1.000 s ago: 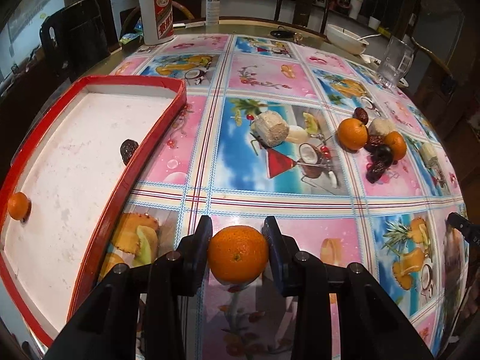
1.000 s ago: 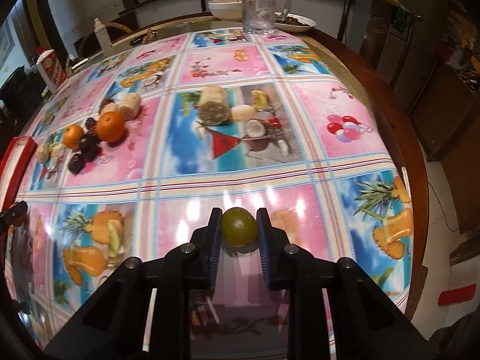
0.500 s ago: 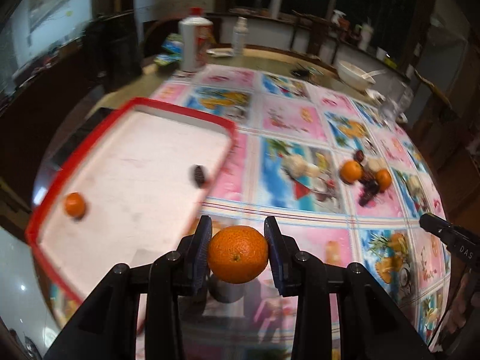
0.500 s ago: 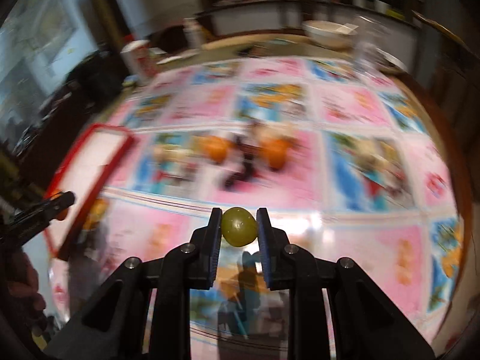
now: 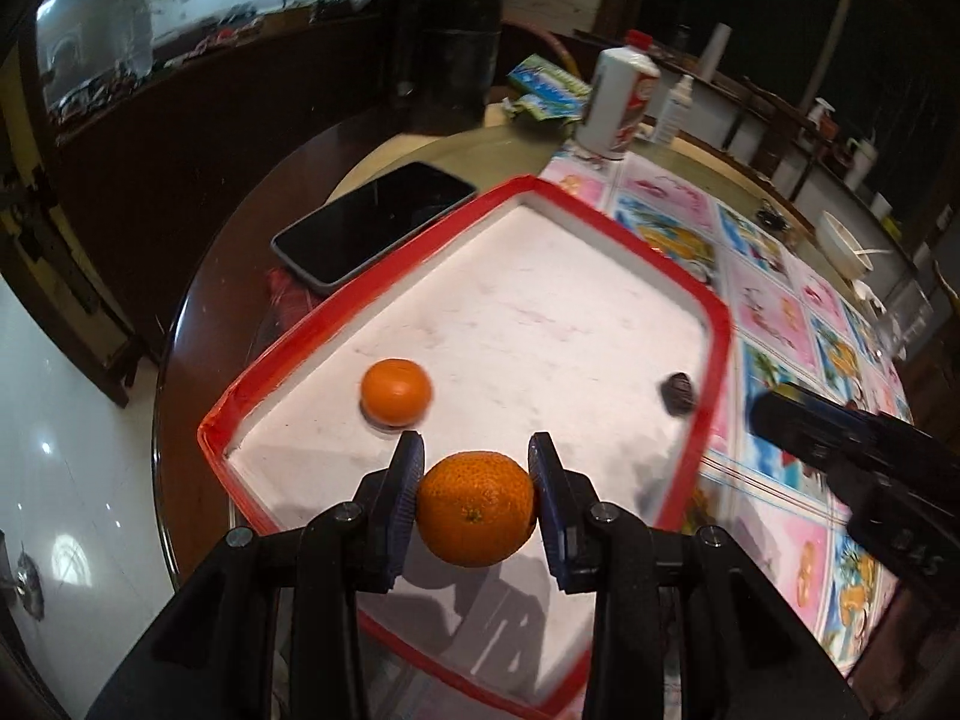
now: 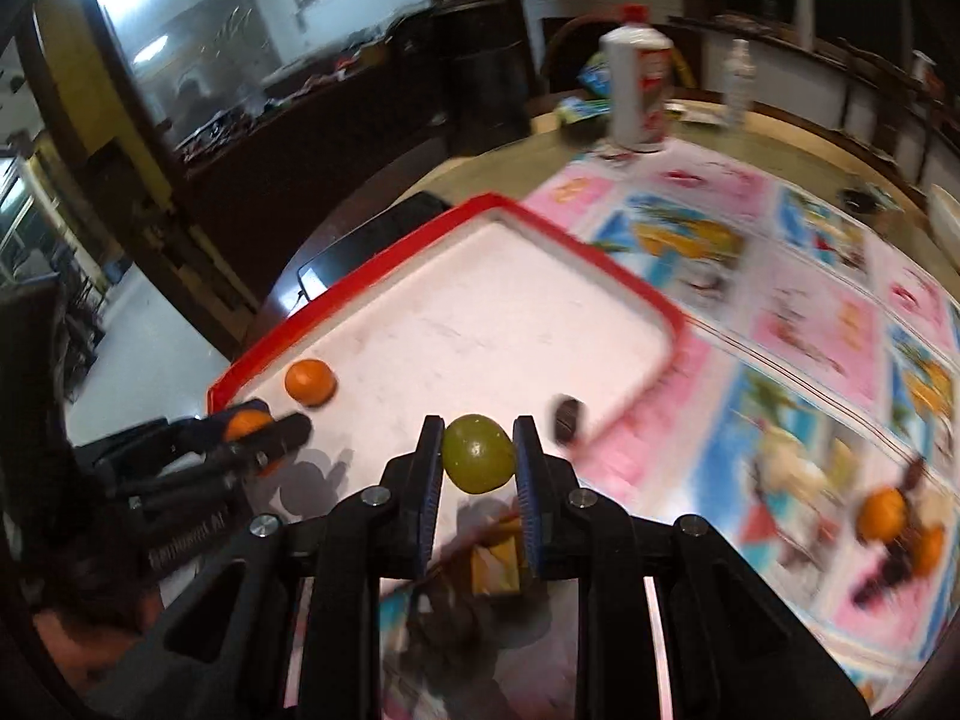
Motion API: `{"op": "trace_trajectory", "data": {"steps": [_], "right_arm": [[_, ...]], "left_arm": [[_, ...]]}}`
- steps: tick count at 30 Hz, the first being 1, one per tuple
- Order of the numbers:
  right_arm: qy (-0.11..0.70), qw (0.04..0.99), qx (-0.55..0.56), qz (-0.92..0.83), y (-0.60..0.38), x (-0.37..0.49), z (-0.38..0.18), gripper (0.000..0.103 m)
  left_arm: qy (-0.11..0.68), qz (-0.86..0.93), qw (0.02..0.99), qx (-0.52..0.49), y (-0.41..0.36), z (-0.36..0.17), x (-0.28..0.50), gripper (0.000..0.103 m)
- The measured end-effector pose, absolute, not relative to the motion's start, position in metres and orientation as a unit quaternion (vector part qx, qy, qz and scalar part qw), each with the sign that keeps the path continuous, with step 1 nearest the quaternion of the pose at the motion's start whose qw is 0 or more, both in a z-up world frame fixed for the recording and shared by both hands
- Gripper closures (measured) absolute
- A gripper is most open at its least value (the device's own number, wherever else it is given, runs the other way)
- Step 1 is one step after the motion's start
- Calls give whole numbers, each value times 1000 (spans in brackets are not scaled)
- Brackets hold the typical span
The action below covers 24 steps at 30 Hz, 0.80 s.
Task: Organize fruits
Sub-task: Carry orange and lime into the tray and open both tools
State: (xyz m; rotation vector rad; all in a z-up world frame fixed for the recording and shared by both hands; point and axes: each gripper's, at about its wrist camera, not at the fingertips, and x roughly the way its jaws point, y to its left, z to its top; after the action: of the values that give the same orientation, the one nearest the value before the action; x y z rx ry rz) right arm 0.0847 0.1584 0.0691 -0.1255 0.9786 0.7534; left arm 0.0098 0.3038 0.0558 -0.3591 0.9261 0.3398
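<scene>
Over red tray, left gripper grasping orange, right gripper grasping green fruit

In the right wrist view the heap of orange and dark fruits toward the bench's right edge is smeared by motion blur, so single pieces cannot be counted. The small dark wrinkled fruit by the red-rimmed white tray's right rim is blurred too; its kind cannot be told. The black flat phone is mostly hidden behind the tray's far rim. In the left wrist view the tray's near corner is covered by the left tool.
</scene>
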Motion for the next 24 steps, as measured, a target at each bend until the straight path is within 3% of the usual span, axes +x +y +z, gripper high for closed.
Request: {"op": "trace_trajectory", "data": {"steps": [11, 12, 15, 17, 19, 22, 24], "right_arm": [[496, 789, -94, 352, 201, 101, 32, 77], [495, 788, -94, 352, 200, 100, 34, 77], [500, 790, -93, 343, 195, 102, 34, 76], [508, 789, -85, 336, 190, 105, 32, 71], [513, 791, -76, 325, 183, 108, 30, 53], [509, 795, -66, 323, 174, 108, 31, 42], [501, 798, -65, 329, 171, 105, 35, 41]], "left_arm": [[479, 140, 845, -194, 318, 29, 21, 66], [479, 137, 843, -202, 319, 27, 21, 64], [472, 154, 845, -201, 319, 29, 18, 29], [468, 150, 849, -196, 320, 32, 17, 21], [466, 153, 850, -191, 319, 36, 16, 21], [463, 156, 853, -185, 318, 40, 14, 16], [462, 157, 855, -177, 316, 43, 12, 15]]}}
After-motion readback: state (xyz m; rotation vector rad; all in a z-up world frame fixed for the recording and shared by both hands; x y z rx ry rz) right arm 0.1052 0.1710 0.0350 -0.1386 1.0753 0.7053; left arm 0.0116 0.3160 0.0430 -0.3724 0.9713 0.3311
